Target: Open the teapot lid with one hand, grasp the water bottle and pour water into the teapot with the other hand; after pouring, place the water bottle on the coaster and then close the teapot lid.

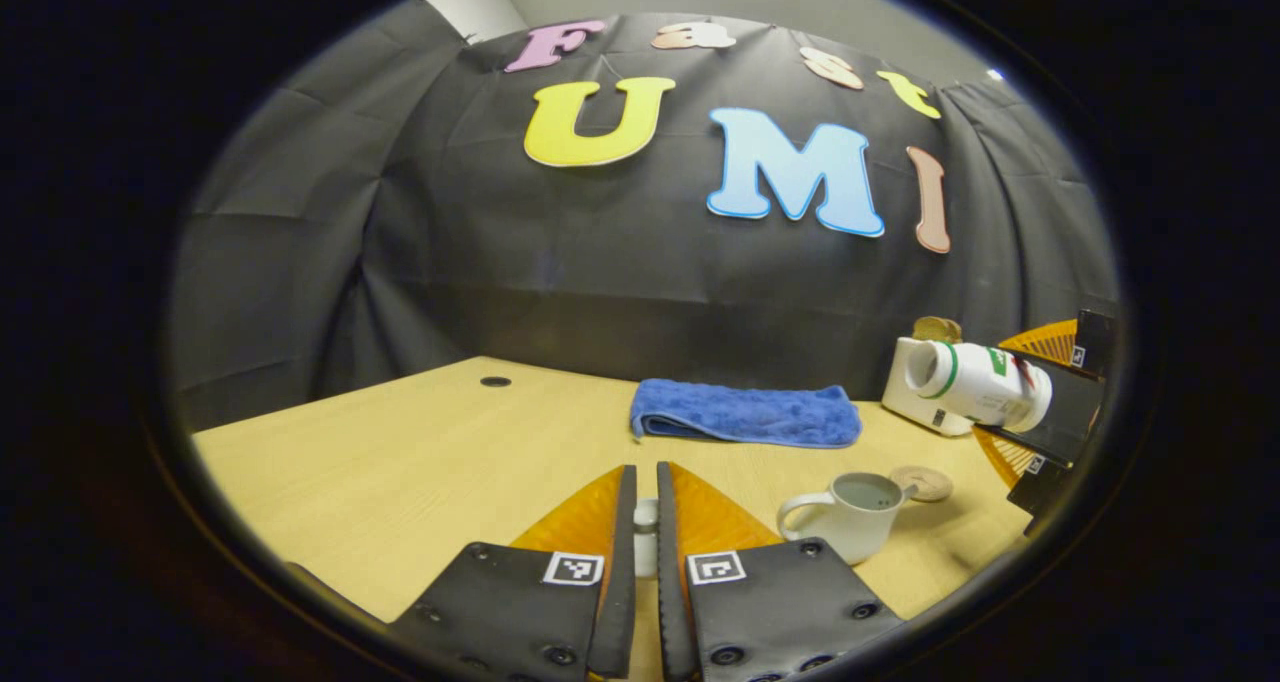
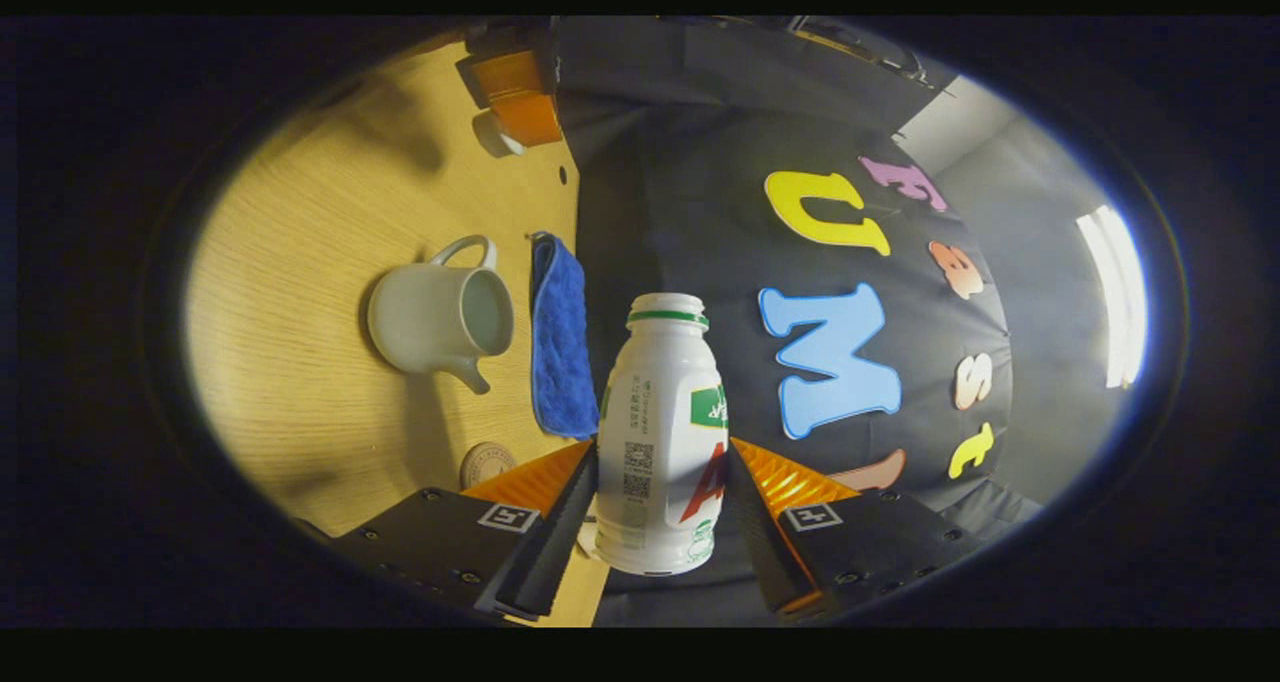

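Note:
The white teapot point(image 1: 850, 514) stands on the wooden table with its lid off and liquid showing inside; in the right gripper view the teapot point(image 2: 440, 317) sits left of centre. My left gripper point(image 1: 645, 468) is shut on the small white teapot lid point(image 1: 645, 544), held left of the pot. In the right gripper view, the left gripper point(image 2: 515, 102) and lid point(image 2: 497, 138) are at the far end of the table. My right gripper point(image 2: 660, 449) is shut on the white, uncapped water bottle point(image 2: 660, 432). The bottle point(image 1: 975, 382) lies tipped on its side above and right of the teapot, mouth toward it. The round coaster point(image 1: 922, 482) lies just behind the pot.
A folded blue cloth point(image 1: 745, 414) lies on the table point(image 1: 400, 462) behind the teapot, near the black wall. A white box-like object point(image 1: 905, 407) stands behind the bottle at the table's right end. A small dark hole point(image 1: 495, 381) marks the far left of the tabletop.

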Motion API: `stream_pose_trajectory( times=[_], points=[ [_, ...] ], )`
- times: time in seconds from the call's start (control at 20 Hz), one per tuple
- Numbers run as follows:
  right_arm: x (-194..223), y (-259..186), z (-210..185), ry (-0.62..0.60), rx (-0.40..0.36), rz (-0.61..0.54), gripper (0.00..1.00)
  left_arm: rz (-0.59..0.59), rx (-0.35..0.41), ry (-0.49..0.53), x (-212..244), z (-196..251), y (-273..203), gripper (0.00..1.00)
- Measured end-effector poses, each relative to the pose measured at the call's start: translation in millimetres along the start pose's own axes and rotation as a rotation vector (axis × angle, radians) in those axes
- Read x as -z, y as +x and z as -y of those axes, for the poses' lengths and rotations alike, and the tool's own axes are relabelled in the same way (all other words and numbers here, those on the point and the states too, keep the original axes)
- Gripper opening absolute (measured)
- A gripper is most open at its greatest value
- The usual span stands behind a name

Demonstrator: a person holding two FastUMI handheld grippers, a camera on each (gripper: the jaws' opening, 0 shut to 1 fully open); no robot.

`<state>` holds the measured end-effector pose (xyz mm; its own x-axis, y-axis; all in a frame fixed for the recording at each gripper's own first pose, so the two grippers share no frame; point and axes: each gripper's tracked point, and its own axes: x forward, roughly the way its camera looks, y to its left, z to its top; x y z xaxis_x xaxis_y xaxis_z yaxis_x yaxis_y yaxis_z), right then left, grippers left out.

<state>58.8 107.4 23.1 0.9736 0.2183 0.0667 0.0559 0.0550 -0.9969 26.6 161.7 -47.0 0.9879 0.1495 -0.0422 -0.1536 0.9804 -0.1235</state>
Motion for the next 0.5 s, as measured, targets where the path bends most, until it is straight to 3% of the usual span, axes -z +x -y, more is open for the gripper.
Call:
stream_pose_trajectory(
  times=[0.4,0.5],
  points=[
    [-4.1,3.1,-4.5,-0.108,-0.026,0.025,0.74,0.004,-0.016,-0.008,-0.7,-7.2,-0.4,0.21],
    [-1.9,2.8,-6.4,-0.13,-0.036,0.025,0.74,0.004,-0.016,-0.009,-0.5,-6.5,0.1,0.17]
  ],
)
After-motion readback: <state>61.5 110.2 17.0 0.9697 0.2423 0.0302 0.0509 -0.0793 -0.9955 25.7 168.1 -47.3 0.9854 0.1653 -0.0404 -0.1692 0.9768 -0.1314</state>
